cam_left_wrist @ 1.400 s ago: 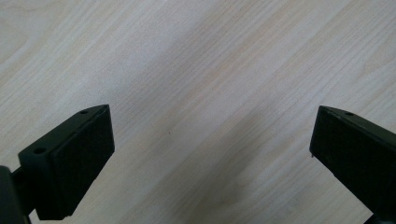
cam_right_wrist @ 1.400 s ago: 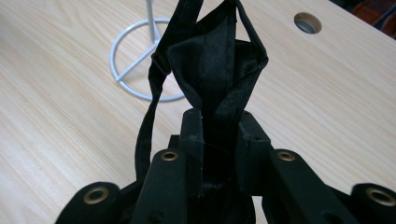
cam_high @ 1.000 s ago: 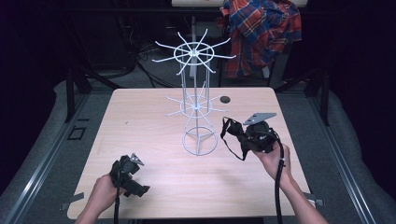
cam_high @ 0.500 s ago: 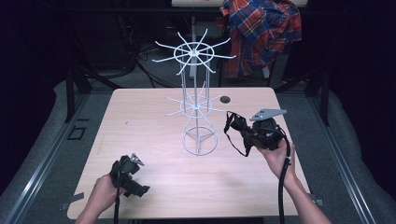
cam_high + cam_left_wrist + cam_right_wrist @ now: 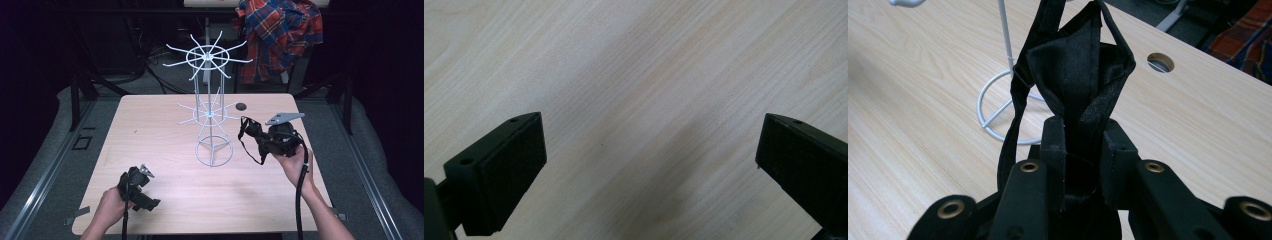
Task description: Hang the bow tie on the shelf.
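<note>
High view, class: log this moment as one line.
right gripper: shut on black strap | left gripper: open, empty | wire rack: bare | table

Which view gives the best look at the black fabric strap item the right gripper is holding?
The right gripper view: the black fabric strap item sits close up, pinched between the right gripper jaws, its loops clear. The high view shows it small and dark, dangling beside the white wire rack. The left gripper view faces bare tabletop.

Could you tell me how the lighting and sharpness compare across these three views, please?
High view: the table is evenly lit while the surroundings fall into darkness, and the white wire rack reads crisply. Left gripper view: soft shadows cross the wood grain between the open jaws, which look slightly soft. Right gripper view: the black fabric pouch is dark with little detail, and the far background blurs.
</note>
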Tool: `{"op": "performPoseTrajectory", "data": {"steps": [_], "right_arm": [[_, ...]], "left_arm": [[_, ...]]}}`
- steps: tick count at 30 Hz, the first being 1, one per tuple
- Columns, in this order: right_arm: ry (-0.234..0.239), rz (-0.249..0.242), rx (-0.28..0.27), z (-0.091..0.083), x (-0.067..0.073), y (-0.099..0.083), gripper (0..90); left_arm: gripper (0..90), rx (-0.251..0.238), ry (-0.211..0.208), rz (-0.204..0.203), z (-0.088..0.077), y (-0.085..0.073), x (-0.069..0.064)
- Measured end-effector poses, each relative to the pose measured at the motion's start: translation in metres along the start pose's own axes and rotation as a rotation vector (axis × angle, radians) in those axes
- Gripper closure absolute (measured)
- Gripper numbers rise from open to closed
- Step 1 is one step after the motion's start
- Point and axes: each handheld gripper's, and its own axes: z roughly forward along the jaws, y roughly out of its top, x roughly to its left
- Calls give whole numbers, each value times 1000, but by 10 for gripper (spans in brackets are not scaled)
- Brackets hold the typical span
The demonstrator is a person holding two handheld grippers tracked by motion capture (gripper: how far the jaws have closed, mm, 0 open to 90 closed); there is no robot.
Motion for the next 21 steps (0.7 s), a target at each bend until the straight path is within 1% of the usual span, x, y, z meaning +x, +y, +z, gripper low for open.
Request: {"op": "performPoseTrajectory", "data": {"steps": [5,7,10,18,19,20,21], "right_arm": [[9,4,4,7,0,3,754],[9,14,-1,9,1,3,754],[8,16,6,10,0,5,754],[17,44,12,16,-6,6,754],[23,46,15,17,-6,6,754],[17,45,16,18,-7,6,754],[20,46,16,18,-7,6,754]], "left_arm": [[0,-2,-1,-1,0,0,0],[0,-2,-1,-1,0,-1,0],[0,-3,-1,-1,0,-1,0],[1,-2,-2,0,0,0,0],[1,-2,-1,0,0,0,0],[0,-3,-1,0,0,0,0],[0,-3,-2,-1,0,0,0]]}}
